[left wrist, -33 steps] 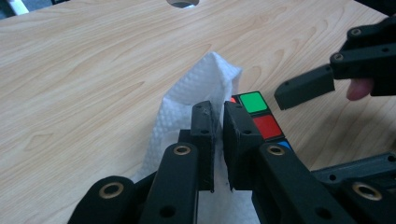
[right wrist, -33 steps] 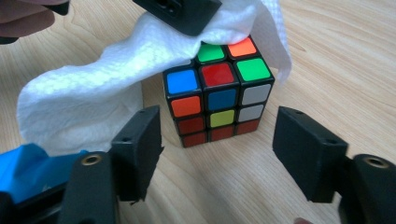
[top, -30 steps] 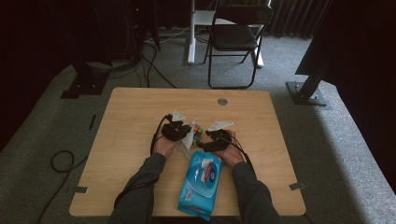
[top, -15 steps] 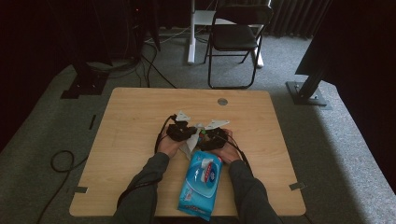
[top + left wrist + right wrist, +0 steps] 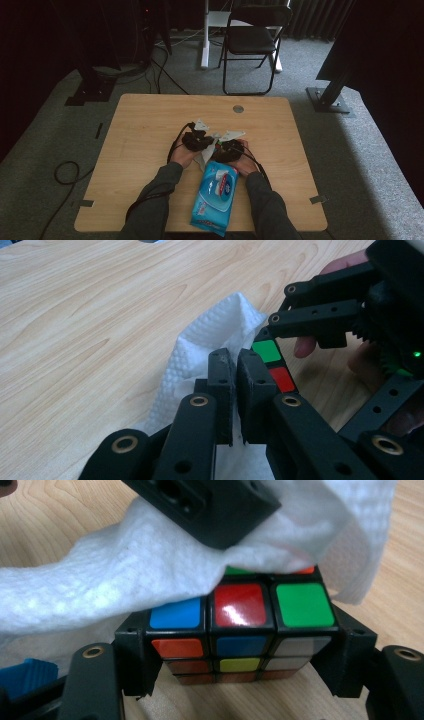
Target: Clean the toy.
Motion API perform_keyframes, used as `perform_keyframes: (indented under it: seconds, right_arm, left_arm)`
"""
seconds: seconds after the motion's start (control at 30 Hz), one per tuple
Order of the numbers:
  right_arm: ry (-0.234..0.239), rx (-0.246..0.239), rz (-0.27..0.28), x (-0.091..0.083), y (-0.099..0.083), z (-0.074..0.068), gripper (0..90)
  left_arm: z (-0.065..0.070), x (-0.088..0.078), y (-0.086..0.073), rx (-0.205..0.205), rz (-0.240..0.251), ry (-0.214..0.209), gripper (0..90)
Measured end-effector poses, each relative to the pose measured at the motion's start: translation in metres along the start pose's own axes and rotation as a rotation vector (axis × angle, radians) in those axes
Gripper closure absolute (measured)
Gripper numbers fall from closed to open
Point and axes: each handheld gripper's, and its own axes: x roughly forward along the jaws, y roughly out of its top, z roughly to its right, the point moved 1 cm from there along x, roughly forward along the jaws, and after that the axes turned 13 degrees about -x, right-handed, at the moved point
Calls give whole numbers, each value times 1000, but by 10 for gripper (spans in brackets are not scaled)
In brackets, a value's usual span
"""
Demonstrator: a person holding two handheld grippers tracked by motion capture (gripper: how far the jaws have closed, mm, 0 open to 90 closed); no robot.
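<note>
Steadily, right tool point(image 5: 240, 680) clamps the cube point(image 5: 240, 630) above the desk point(image 5: 150, 130) while left tool point(image 5: 235, 385), pinching a wipe point(image 5: 210, 345), should rub each face without loosening the cube.

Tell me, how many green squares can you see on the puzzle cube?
2: one square at the right of the cube's top face, one sliver peeking from under the white wipe. The wipe may hide more.

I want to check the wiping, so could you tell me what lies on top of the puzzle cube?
A white wipe drapes over the puzzle cube, pressed by the left gripper. The cube's covered far stickers stay hidden.
</note>
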Motion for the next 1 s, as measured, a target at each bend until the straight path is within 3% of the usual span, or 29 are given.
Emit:
perform_keyframes:
  seconds: [0.43, 0.63, 0.67, 0.9, 1.0]
  right_arm:
    - [-8, 15, -7, 1, -4, 2, 322]
    - [-15, 14, -8, 1, -4, 2, 324]
    - [-16, 14, -8, 1, -4, 1, 324]
    - [-15, 13, -9, 0, -4, 0, 326]
    - [-12, 8, -8, 0, -4, -1, 327]
  left_arm:
    - [3, 3, 2, -2, 3, 17, 855]
    - [5, 3, 2, 3, 2, 4, 855]
    - [4, 4, 2, -8, -1, -21, 855]
    - [12, 9, 5, 33, -11, -48, 855]
    - [13, 12, 6, 25, -6, -53, 855]
